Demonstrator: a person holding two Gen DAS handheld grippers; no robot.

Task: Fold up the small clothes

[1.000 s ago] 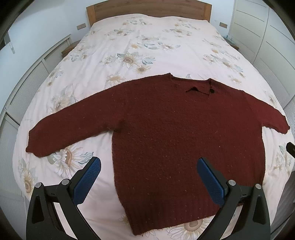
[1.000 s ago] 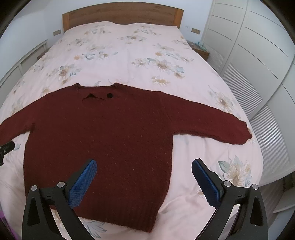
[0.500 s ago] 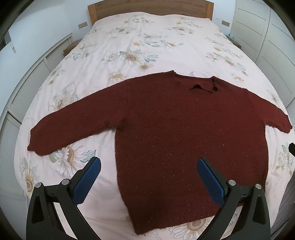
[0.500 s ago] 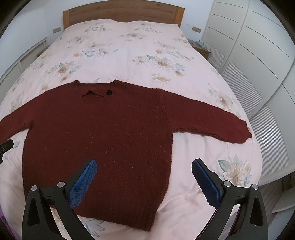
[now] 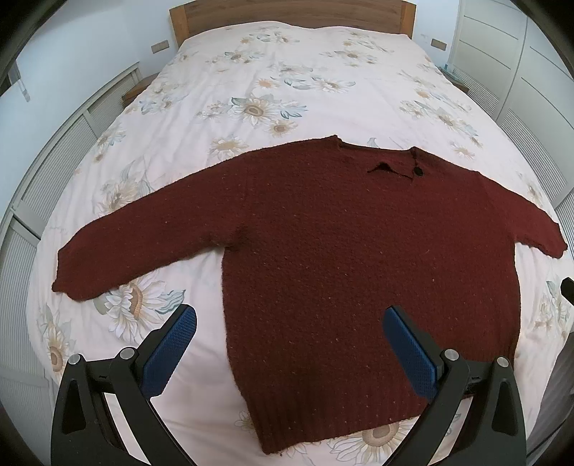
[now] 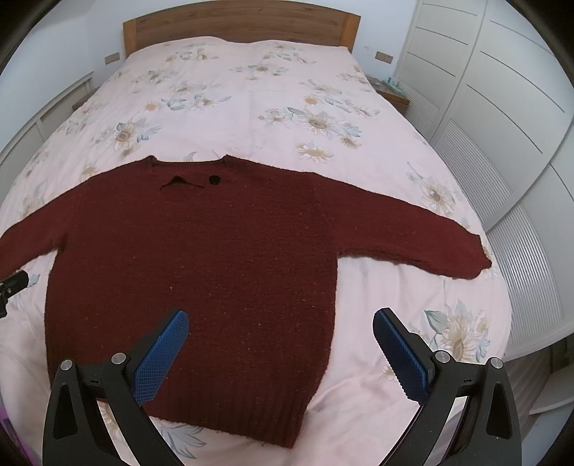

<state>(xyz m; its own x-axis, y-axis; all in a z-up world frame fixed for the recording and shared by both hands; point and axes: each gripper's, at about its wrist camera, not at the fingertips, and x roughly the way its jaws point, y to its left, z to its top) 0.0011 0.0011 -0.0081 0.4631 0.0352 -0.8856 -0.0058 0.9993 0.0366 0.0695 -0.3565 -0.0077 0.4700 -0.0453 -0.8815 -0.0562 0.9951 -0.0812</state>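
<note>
The sweater [image 5: 358, 258] is a chunky, nubbly maroon knit with a ribbed hem, lying on a smooth matte floral cotton-looking bedspread [image 5: 294, 82], wooden headboard [image 6: 240, 21] behind, and each hand-held gripper [image 5: 288, 344] is matte black plastic with textured blue pads [image 6: 163, 355].

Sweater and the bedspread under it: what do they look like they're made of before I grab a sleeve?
Sweater: dark red, coarse chunky knit, probably wool or a wool blend; pebbly stitch texture, pale flecks, ribbed hem, matte. One dark button at the neck.
Bedspread: thin, smooth woven fabric, likely cotton; pale pink with a printed sunflower pattern, shallow creases, matte.
Headboard: wood, visible grain, low sheen.
</note>
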